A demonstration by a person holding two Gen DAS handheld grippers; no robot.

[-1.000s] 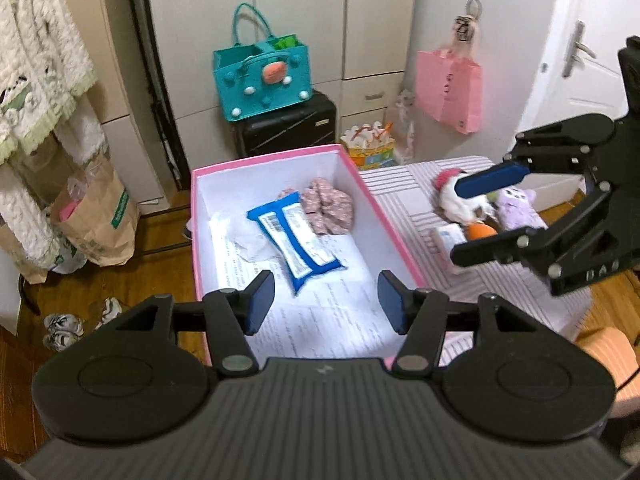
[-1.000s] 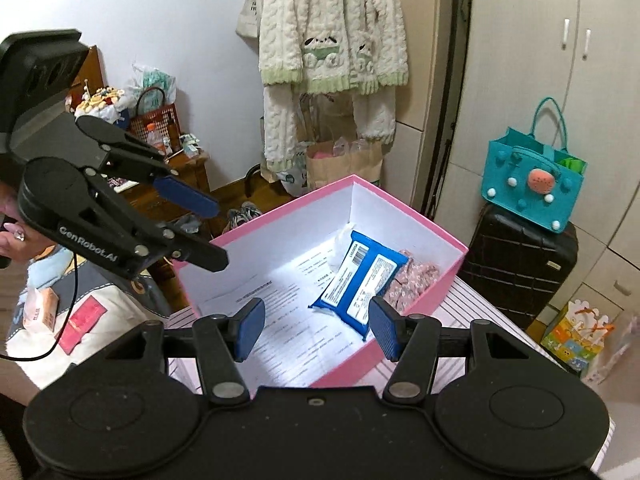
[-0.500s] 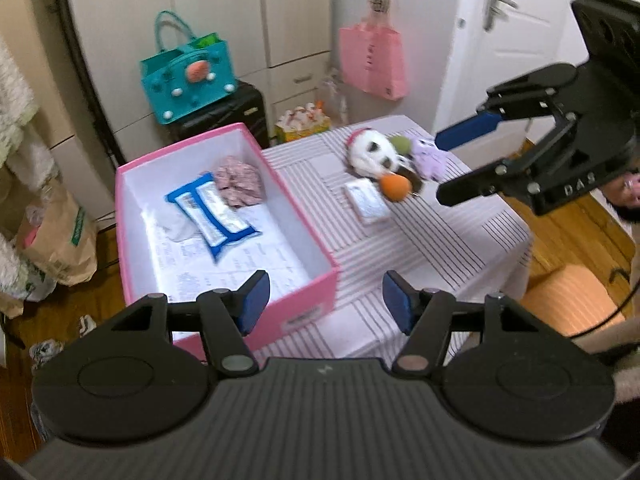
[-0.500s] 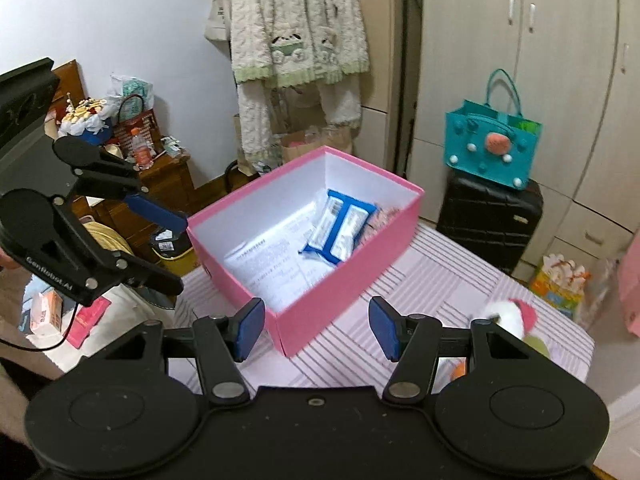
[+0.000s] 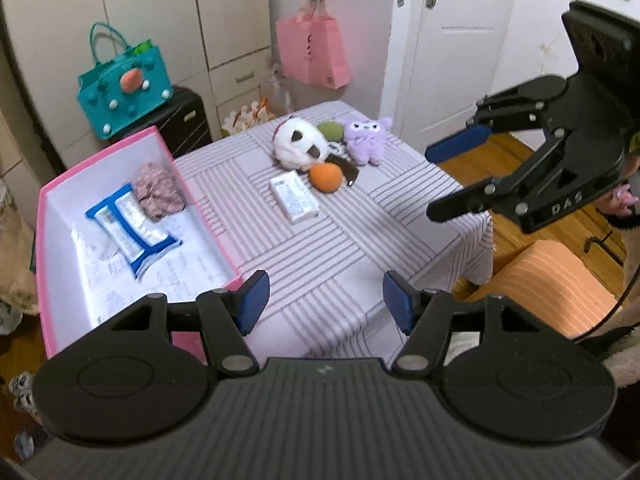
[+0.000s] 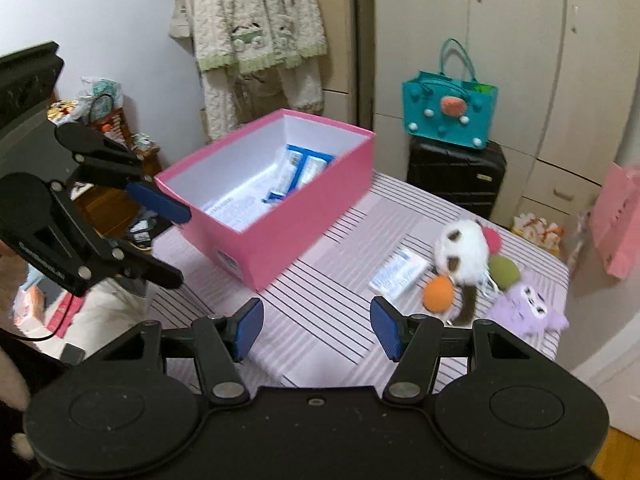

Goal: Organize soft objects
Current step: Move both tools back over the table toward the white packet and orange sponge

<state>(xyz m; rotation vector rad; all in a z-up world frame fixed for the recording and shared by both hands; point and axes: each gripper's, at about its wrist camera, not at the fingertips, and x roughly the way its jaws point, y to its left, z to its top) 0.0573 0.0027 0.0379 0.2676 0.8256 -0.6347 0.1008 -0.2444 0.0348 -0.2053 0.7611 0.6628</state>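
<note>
A pink box [image 5: 60, 248] [image 6: 300, 216] stands at the left of the striped table [image 5: 320, 240]. It holds a blue-and-white packet [image 5: 132, 232] [image 6: 300, 168], a pinkish floral cloth [image 5: 156, 194] and a crumpled white tissue [image 5: 96, 240]. At the table's far side lie a panda plush [image 5: 298, 146] [image 6: 464, 248], a green ball [image 5: 332, 132], a purple plush [image 5: 368, 140] [image 6: 528, 312], an orange ball [image 5: 327, 177] [image 6: 439, 294] and a white tissue pack [image 5: 294, 197] [image 6: 400, 274]. My left gripper [image 5: 324, 304] [image 6: 174, 244] hovers open and empty by the box's near corner. My right gripper [image 6: 316, 330] [image 5: 444, 180] hangs open and empty over the table's right edge.
A teal bag [image 5: 124, 88] sits on a black suitcase [image 6: 456, 172] behind the table. A pink bag [image 5: 312, 52] hangs near the white door [image 5: 452, 40]. An orange cushion [image 5: 548, 280] lies right of the table. Knit clothes [image 6: 256, 24] hang beyond the box.
Both grippers swung away from above the box toward the toys on the table. The box slid left in both views and the plush group came into view; both stayed open and empty.
</note>
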